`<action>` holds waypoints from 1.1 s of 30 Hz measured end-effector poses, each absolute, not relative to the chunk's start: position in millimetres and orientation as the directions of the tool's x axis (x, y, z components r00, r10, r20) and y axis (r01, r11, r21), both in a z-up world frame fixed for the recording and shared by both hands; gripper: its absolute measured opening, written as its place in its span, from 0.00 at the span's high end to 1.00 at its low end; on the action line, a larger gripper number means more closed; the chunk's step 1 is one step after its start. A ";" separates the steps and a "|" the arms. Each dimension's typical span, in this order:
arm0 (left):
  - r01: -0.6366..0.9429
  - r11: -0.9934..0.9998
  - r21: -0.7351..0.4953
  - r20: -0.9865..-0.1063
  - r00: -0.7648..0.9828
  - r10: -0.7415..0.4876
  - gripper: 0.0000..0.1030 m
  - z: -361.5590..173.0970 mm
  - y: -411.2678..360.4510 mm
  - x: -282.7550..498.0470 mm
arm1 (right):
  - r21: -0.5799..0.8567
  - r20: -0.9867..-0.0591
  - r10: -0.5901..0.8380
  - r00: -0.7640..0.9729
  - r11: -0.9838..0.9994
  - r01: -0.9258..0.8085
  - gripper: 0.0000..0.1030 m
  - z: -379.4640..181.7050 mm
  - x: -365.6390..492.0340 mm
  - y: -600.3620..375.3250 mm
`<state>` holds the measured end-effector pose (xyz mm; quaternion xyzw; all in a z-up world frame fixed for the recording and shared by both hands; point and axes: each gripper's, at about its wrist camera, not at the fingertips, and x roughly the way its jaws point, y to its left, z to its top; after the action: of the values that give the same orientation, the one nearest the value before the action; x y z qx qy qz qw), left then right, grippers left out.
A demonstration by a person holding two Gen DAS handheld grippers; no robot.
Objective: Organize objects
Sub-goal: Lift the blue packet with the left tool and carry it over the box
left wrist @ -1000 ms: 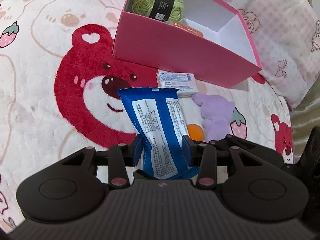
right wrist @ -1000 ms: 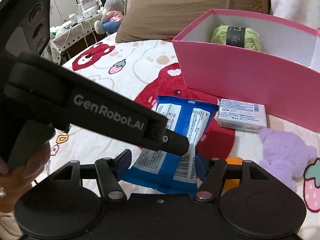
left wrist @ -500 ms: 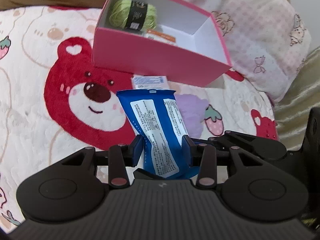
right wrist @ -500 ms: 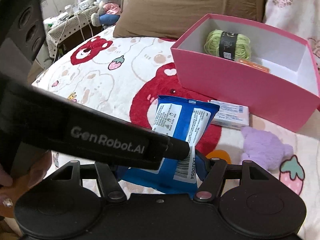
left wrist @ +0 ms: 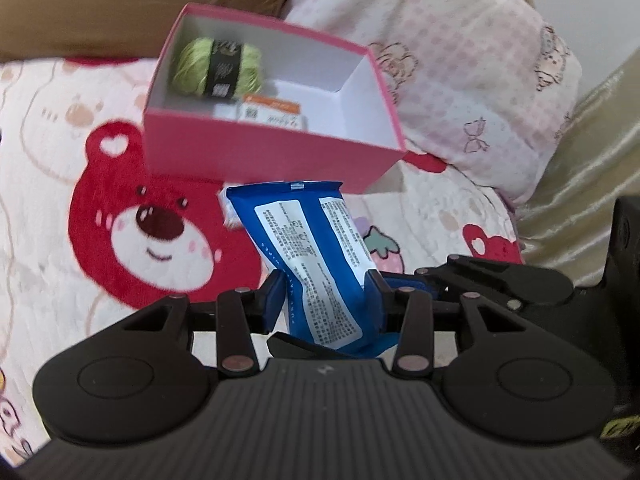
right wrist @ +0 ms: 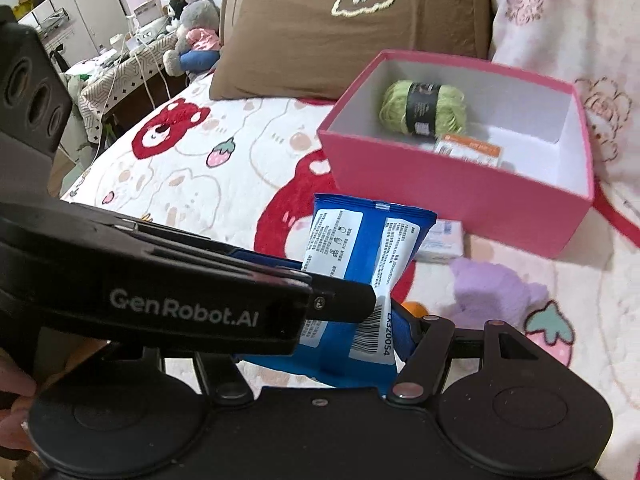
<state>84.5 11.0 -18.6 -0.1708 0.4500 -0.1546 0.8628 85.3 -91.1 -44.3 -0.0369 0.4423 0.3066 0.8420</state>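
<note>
Holding the blue wipes pack (left wrist: 320, 276) clamped in my left gripper (left wrist: 326, 300), both fingers pressed on its lower half, top seal pointing away from me. The pack is lifted clear of the bed (left wrist: 48, 208), short of the pink box (left wrist: 256, 156), which sits ahead of and above the gripper in the left wrist view.

Right gripper (right wrist: 320, 364): the same pack (right wrist: 360, 280) lies between its fingers in the right wrist view, but the left gripper's body (right wrist: 180, 300) crosses the frame and hides one finger. Cannot tell whether it is closed on the pack or merely alongside.

Box contents so far: green yarn ball (left wrist: 218, 66) at the far left corner, a small orange-and-white carton (left wrist: 272, 112) against the near wall. Right half of the box floor is bare.

Left on the bed, ahead of the right gripper and short of the box: a small white-and-blue carton (right wrist: 442, 240) touching the box's near wall, a purple plush (right wrist: 492, 292), and an orange object (right wrist: 412, 308) mostly hidden behind the pack.

Judgement: two items in, one in hand, three to go. Roughly a third done.
</note>
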 end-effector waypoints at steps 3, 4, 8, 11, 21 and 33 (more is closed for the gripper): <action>0.127 0.882 -0.454 -0.700 0.562 -0.442 0.61 -9.5 10.2 89.4 | 0.197 -0.770 0.469 0.433 0.820 -0.537 0.32 -33.5 90.3 -94.0; 0.125 0.869 -0.478 -0.685 0.567 -0.458 0.61 -7.4 12.4 92.3 | 0.193 -0.768 0.466 0.440 0.823 -0.535 0.32 -30.1 91.2 -95.4; 0.141 0.853 -0.503 -0.667 0.564 -0.486 0.61 2.7 11.1 104.5 | 0.165 -0.751 0.455 0.478 0.831 -0.531 0.33 -14.5 96.7 -103.4; 0.159 0.849 -0.504 -0.665 0.556 -0.499 0.61 10.8 7.8 113.2 | 0.157 -0.744 0.458 0.487 0.828 -0.539 0.35 -4.7 102.8 -109.2; 0.207 0.853 -0.479 -0.682 0.523 -0.510 0.61 41.7 -14.0 153.2 | 0.139 -0.720 0.455 0.524 0.834 -0.534 0.37 18.7 128.9 -131.4; 0.254 0.800 -0.543 -0.601 0.547 -0.582 0.61 52.0 -21.3 190.7 | 0.121 -0.650 0.465 0.601 0.844 -0.522 0.45 32.2 153.7 -162.7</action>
<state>190.7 -21.3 52.0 -0.2008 0.4083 -0.2441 0.8564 153.7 -162.7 32.2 -0.0408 0.3512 0.2759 0.8938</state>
